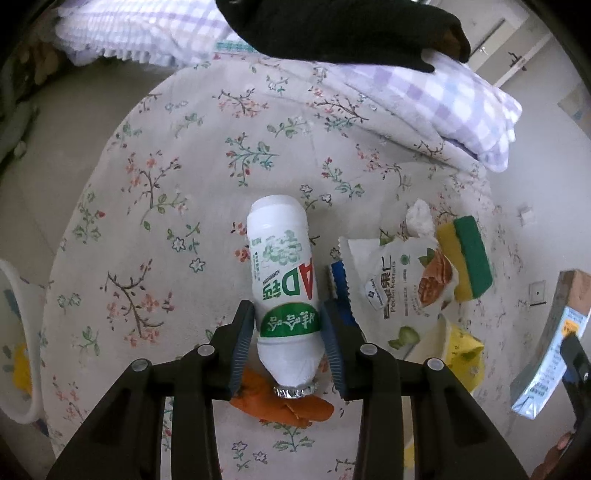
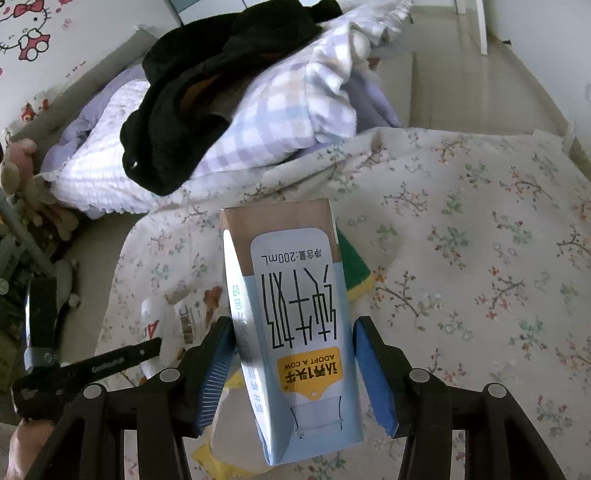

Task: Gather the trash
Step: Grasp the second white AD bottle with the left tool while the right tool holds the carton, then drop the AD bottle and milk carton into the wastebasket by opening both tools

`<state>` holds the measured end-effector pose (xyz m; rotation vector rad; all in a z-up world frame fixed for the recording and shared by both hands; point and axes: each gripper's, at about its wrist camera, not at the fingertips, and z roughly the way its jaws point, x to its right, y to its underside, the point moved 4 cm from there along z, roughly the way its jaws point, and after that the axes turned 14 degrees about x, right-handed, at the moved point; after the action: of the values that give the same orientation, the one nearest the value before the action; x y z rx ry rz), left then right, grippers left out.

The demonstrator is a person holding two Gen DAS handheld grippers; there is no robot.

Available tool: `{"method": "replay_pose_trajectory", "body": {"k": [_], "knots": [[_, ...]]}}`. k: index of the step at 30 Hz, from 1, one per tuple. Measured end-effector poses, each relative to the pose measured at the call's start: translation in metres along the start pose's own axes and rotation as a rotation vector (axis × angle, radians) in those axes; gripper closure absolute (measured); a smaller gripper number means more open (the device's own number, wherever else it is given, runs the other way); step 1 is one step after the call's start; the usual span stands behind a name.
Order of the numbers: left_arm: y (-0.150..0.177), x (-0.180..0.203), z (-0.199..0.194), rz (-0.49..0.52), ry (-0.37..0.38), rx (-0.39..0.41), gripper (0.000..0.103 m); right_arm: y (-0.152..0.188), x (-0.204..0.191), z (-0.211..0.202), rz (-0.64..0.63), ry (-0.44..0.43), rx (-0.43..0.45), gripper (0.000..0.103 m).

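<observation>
Landmark: white drink bottle point(image 1: 282, 291), green label, lying on the floral bedspread point(image 1: 177, 177) with its foil-sealed mouth toward the camera and its base pointing away. Left claw point(image 1: 288, 332) — jaws narrowed about the bottle's lower body, both ribbed pads at or against its sides; the bottle rests on the bed. Under the bottle's mouth: an orange peel-like scrap point(image 1: 284, 406). Just to the right of the bottle: a blue-edged wrapper point(image 1: 341, 284), then a white nut-snack pouch point(image 1: 402, 277), lying flat. Beyond the pouch from the bottle: a crumpled white tissue point(image 1: 419, 218) and a yellow-and-green sponge point(image 1: 467, 258), touching the pouch's far corner. Nearer the camera than the pouch, right of the bottle: a yellow paper cup point(image 1: 452, 350), on its side. Far right of the bottle: a pale-blue milk carton point(image 2: 295, 332), upside-down print, raised clear of the bedspread — the right claw point(image 2: 293, 354) is half-open and clamped on its two sides, blue pads pressed to the carton. Far behind the bottle, at the head of the bed: a purple checked pillow point(image 1: 461, 110) with a black garment point(image 1: 343, 33) heaped on it. Left of the bottle, off the bed's edge: a white rim point(image 1: 22, 332) of some container, contents unclear. In the right wrist view a fragment of a person's hand point(image 2: 22, 446) shows at the lower left corner, beneath the left tool.
</observation>
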<state>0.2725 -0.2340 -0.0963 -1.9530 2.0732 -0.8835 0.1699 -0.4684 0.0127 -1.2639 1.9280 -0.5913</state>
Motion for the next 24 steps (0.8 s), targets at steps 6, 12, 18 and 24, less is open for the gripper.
{"method": "replay_pose_trajectory", "body": {"k": [6,12,18,24], "knots": [[-0.005,0.007,-0.029,0.019,0.066,0.085,0.065,-0.003,-0.006,-0.008,-0.010,-0.001,0.007,0.046],[-0.011,0.005,-0.076,0.045,0.116,0.164,0.065,-0.003,-0.031,-0.013,-0.028,-0.032,0.012,0.046],[-0.005,-0.026,-0.119,0.059,0.106,0.224,0.065,0.006,-0.067,-0.008,-0.065,-0.062,-0.008,0.046],[0.005,-0.073,-0.149,0.048,0.060,0.267,0.065,0.022,-0.111,0.002,-0.122,-0.097,-0.034,0.046]]}}
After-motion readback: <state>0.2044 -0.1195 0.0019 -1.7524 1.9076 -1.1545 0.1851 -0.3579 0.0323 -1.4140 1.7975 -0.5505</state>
